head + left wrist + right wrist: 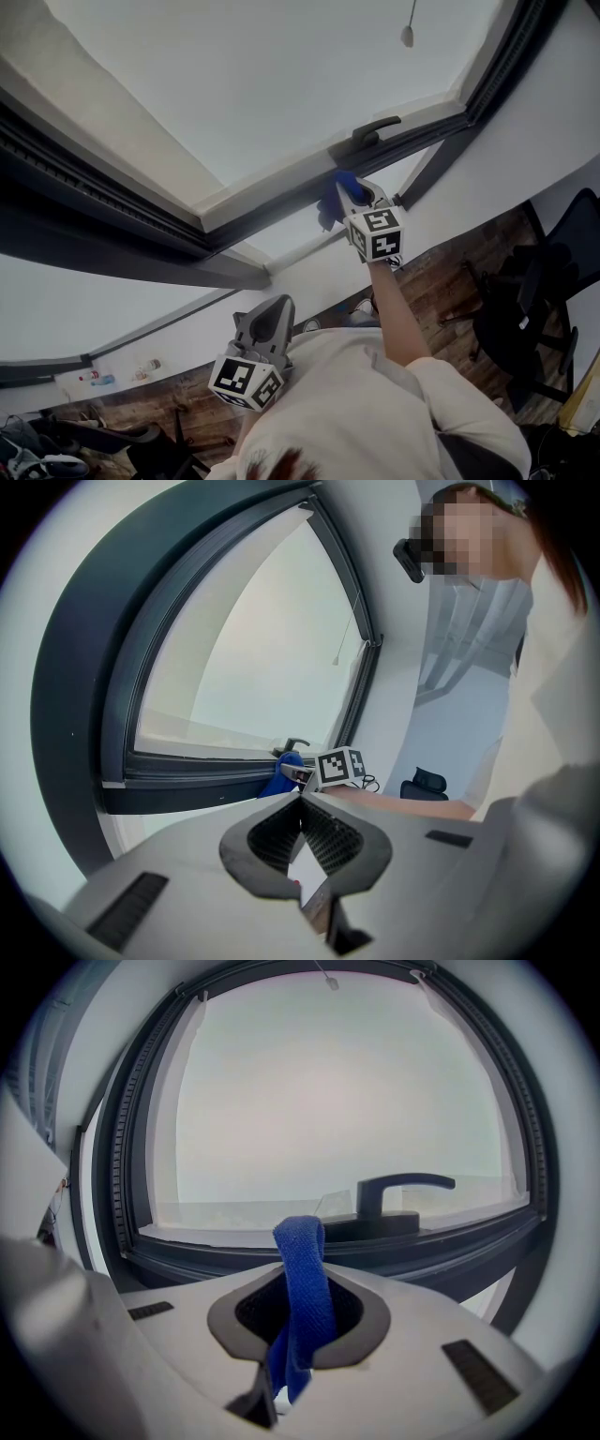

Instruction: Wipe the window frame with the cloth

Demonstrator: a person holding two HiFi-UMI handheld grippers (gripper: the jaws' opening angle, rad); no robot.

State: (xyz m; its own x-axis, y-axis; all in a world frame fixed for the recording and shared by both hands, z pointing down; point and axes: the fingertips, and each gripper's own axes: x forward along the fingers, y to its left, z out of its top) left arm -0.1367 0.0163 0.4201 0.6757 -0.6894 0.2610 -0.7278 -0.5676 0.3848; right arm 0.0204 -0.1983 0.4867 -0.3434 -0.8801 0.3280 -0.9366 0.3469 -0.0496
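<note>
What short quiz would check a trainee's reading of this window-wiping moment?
1. True or false: the left gripper holds the cloth.
2. The cloth's colour is: A red, B blue, C yellow.
3. Fill in: in the right gripper view, the handle on the window frame lies to the cloth's ____.
Key: 1 false, the right gripper is shut on it and the left gripper is shut on nothing; 2 B; 3 right.

To your right a black office chair (544, 291) stands on the wood-plank floor (441, 272) (a cord pull (408, 36) hangs up top), and small bottles (98, 380) sit at lower left.
</note>
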